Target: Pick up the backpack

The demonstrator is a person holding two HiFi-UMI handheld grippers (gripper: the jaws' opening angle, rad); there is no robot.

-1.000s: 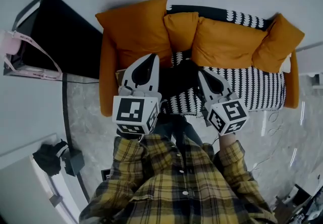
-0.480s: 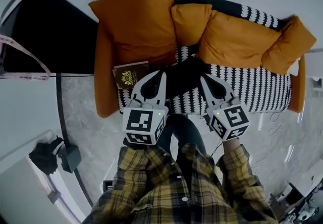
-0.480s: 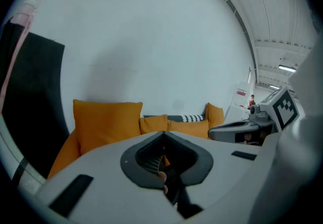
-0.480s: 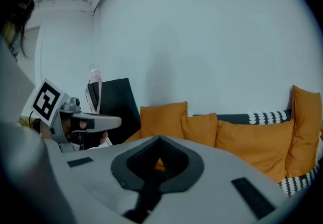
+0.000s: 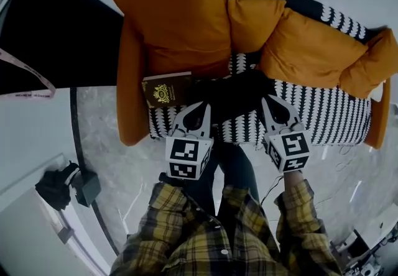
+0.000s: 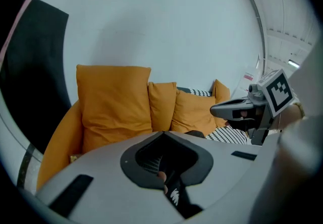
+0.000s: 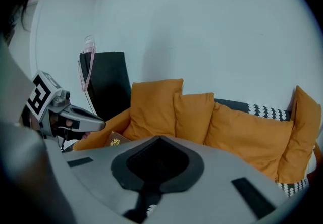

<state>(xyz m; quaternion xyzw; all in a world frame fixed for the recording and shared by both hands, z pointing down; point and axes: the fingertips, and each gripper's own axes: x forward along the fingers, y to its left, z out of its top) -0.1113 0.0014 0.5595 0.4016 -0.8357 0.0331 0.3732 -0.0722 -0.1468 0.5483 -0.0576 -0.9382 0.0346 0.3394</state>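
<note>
The backpack (image 5: 233, 91) is a black bundle lying on the sofa's black-and-white patterned seat (image 5: 323, 113), in front of the orange cushions. My left gripper (image 5: 198, 107) is shut and empty, its tip just above the backpack's near left edge. My right gripper (image 5: 268, 101) is also shut and empty, at the backpack's near right edge. In the left gripper view the closed jaws (image 6: 164, 133) point at the sofa, with a dark hump of the backpack (image 6: 195, 134) just past them. The right gripper view shows its closed jaws (image 7: 159, 138) aimed at the cushions.
Orange cushions (image 5: 180, 20) line the sofa back. A brown book with a gold emblem (image 5: 165, 90) lies on the seat's left end. A black cabinet (image 5: 56, 38) stands left of the sofa. Dark gear (image 5: 62, 186) and cables lie on the marble floor.
Both grippers have sunk towards the sofa seat and now sit at the backpack's near edge. Their jaws have stayed shut.
</note>
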